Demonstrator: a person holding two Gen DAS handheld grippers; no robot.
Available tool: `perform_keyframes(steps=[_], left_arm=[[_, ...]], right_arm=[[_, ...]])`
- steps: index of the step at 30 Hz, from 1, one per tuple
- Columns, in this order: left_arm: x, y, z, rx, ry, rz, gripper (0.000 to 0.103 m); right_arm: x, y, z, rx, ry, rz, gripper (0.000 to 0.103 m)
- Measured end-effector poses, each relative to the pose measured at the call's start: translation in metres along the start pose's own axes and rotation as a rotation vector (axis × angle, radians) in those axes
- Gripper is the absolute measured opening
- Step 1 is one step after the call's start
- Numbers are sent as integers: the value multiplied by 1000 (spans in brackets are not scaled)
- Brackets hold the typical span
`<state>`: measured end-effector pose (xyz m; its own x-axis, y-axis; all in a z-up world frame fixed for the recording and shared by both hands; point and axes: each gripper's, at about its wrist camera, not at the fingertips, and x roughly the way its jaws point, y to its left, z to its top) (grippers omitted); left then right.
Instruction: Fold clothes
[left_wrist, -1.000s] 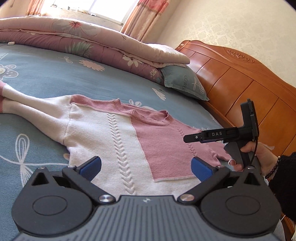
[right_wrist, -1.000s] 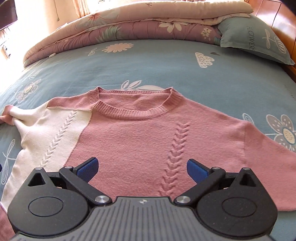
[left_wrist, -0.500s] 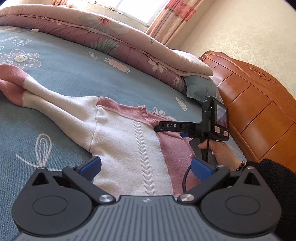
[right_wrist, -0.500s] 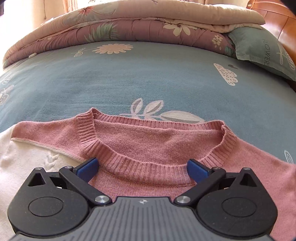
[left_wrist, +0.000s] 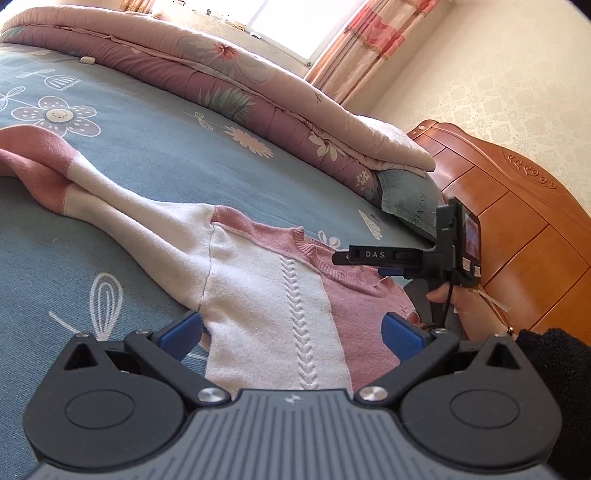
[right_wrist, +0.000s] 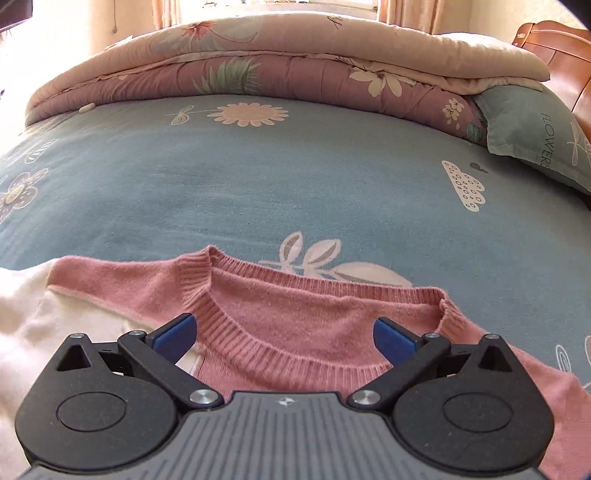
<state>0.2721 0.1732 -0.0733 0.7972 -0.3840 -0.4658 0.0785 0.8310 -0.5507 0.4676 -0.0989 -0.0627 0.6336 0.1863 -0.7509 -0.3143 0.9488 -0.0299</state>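
A pink-and-white knitted sweater (left_wrist: 295, 295) lay spread front-up on the bed (left_wrist: 155, 155), on a blue sheet printed with flowers. Its body was near the edge of the bed closest to the cameras, with the ribbed neckline (right_wrist: 295, 295) towards the folded quilt (right_wrist: 277, 62) that ran along the far edge. The white sleeve (left_wrist: 110, 206), ending in a pink cuff, stretched away across the sheet to the left in the left wrist view. A blue pillow (right_wrist: 535, 136) sat beside the quilt, in the corner by the wooden headboard (left_wrist: 517, 229).

The left gripper (left_wrist: 291, 336) hovered low over the lower part of the sweater's white panel, its blue-padded fingers (left_wrist: 181, 332) spread wide with nothing between them; one pad was over the sweater's side edge, the other above the pink panel. Whether the pads touched the fabric could not be told.

The right gripper (right_wrist: 284, 334) was also fully spread and gripped nothing. It sat over the pink chest just below the front of the collar, with the collar's rib curving between the two pads. In the left wrist view the same tool (left_wrist: 406, 258) showed from the side above the neckline, held by the person's right hand (left_wrist: 465, 314) in a dark sleeve, with a small lit screen at its back.
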Motion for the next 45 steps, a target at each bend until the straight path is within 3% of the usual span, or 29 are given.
perform_keyframes(steps=[4, 11, 16, 21, 25, 29, 35, 45], left_arm=[[5, -5, -3, 1, 20, 2, 102], [16, -40, -18, 125, 67, -12, 102], [23, -66, -35, 224, 109, -32, 102], [29, -78, -50, 293, 152, -44, 102], [31, -78, -53, 298, 169, -42, 102], [28, -75, -54, 301, 173, -50, 102], [26, -73, -52, 284, 166, -54, 102], [29, -80, -62, 324, 192, -52, 102]], right_arm=[[-57, -12, -51, -30, 62, 13, 103], [-138, -2, -160, -80, 98, 45, 103], [-149, 12, -210, -77, 109, 34, 103], [-150, -1, -225, 90, 46, 36, 103], [-154, 6, -233, 77, 21, -10, 103], [-170, 8, -236, 75, 89, -14, 103], [-205, 12, -272, 50, 146, -8, 103], [-227, 6, -284, 70, 82, -96, 103]])
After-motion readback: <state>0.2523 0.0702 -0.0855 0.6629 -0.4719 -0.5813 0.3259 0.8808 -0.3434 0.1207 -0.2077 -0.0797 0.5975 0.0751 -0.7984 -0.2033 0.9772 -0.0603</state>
